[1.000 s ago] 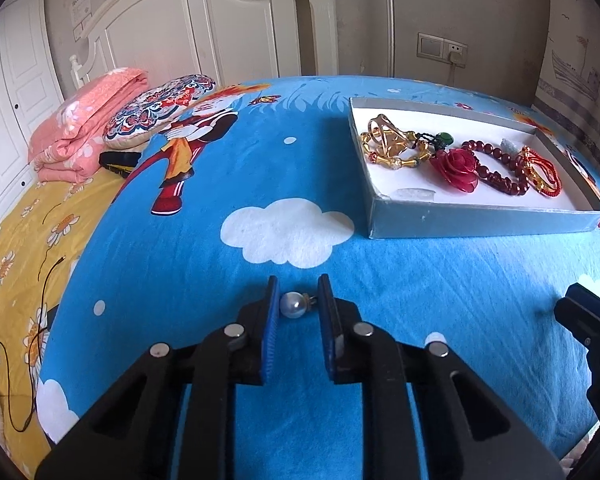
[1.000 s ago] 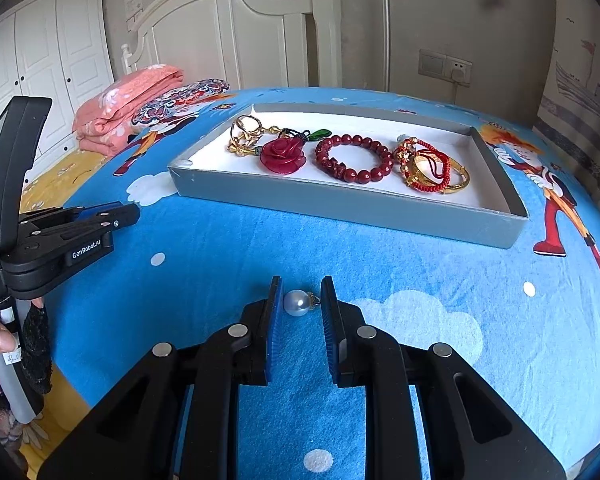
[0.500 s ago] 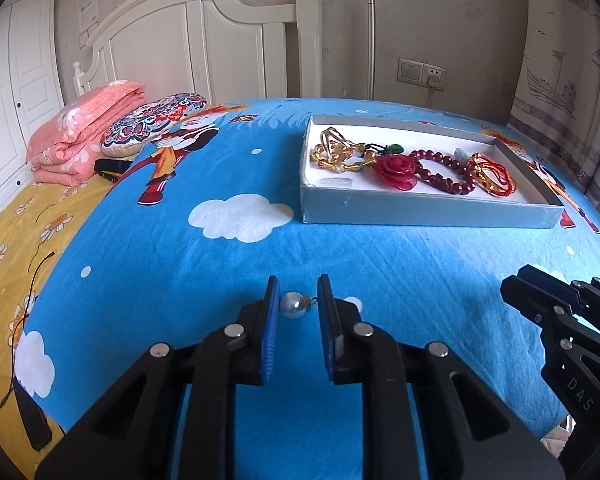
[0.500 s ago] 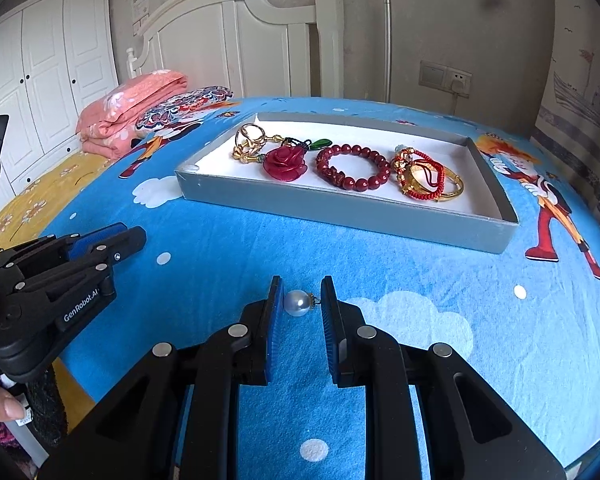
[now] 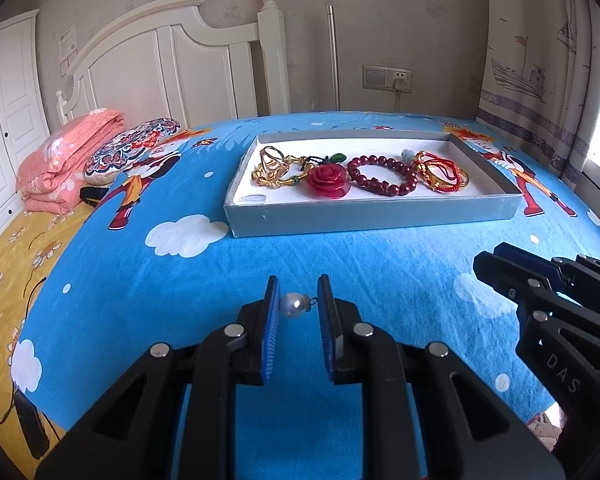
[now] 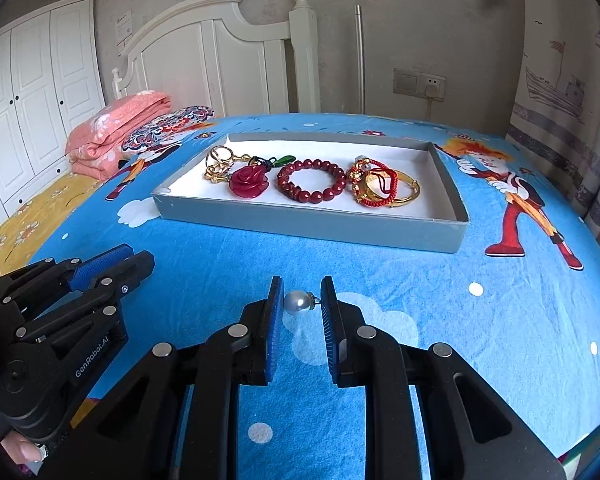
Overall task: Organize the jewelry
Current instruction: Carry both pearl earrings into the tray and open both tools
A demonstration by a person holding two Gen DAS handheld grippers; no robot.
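Pinching one pearl drop [image 5: 294, 305] in the left tool [image 5: 299, 285], jaws drawn in only to the pearl's width: round side against one blue pad, small gold cap against the other. Gripped far out at the tips, probably so the piece stays in sight and can fall free with a slight opening.

Same hold in the right tool [image 6: 300, 285], with a second pearl drop [image 6: 299, 301] clamped across pearl and cap. Likely a matching pair, one piece per tool, so both can go in together.

Hovering both tools side by side above the blue cartoon-print bed [image 5: 220, 280], on the near side of the grey tray [image 5: 372, 218] and well short of its front wall. Neither pearl touching the bedding.

Inside the tray, already laid in a row: gold chain piece [image 5: 276, 168], red rose [image 5: 327, 178], dark red bead bracelet [image 5: 382, 178], red cord and gold bangles [image 5: 442, 170]. Lined up apart, presumably to prevent tangling. Bare white floor showing along the near edge and at the right end, a sensible landing spot for the pair.

Calls for lifting over the front wall before opening; otherwise a risk of a pearl rolling off across the soft cover.
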